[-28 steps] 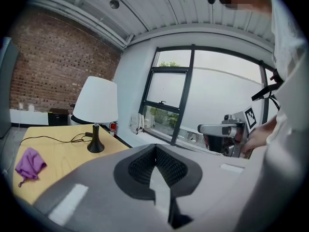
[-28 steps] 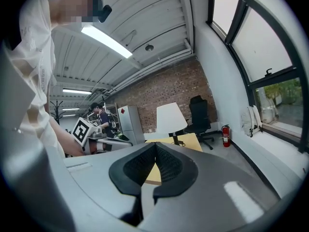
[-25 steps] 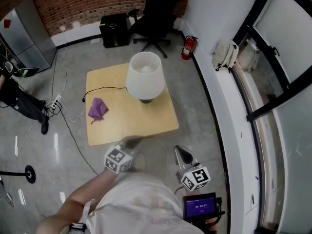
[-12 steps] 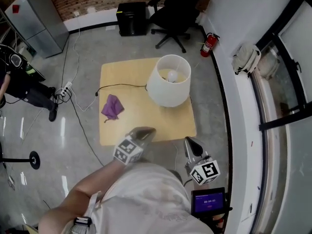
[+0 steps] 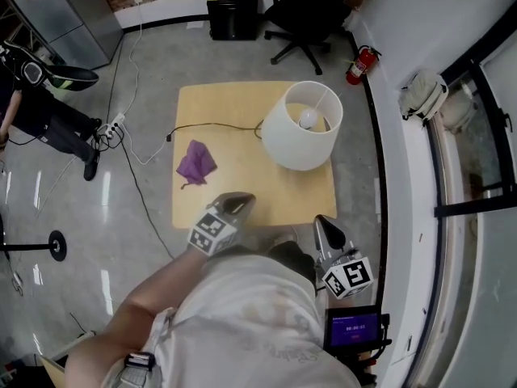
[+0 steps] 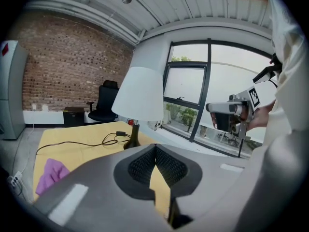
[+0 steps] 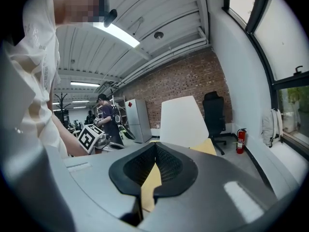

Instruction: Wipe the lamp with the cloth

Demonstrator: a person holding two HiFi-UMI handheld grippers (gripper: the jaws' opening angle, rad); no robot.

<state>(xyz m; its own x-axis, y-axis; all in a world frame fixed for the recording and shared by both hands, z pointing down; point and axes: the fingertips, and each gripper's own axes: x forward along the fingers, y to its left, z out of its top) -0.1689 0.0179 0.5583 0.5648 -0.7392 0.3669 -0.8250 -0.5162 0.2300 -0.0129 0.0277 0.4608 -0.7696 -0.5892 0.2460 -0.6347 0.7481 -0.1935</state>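
The room is an open workspace with a grey floor [image 5: 145,63]. A brick wall runs along 12 o'clock in the head view, and a white wall and windows run down the 3 o'clock side. A black chair [image 5: 311,10] stands at 12 o'clock beyond the table [image 5: 242,107].

The table is low, square, pale wood and mostly bare. The lamp [image 5: 303,132] stands upright near its 2 o'clock corner, and its cord [image 5: 214,126] trails toward 9 o'clock and off the edge. The cloth [image 5: 196,163] is a purple crumpled heap lying on the table's 9 o'clock side, well apart from the lamp. It looks slightly longer along the 12-to-6 line.

The left gripper [image 5: 236,202] hangs over the table's near edge with its jaws closed together and nothing between them. The cloth lies at about 10 o'clock from its tip, near but not touching. The right gripper [image 5: 323,225] sits just off the near edge with the lamp at 12 o'clock, and its jaws are also pressed together and empty.

The left hand is clearly the nearer to the cloth. Its jaws would probably have to part before any pick-up.
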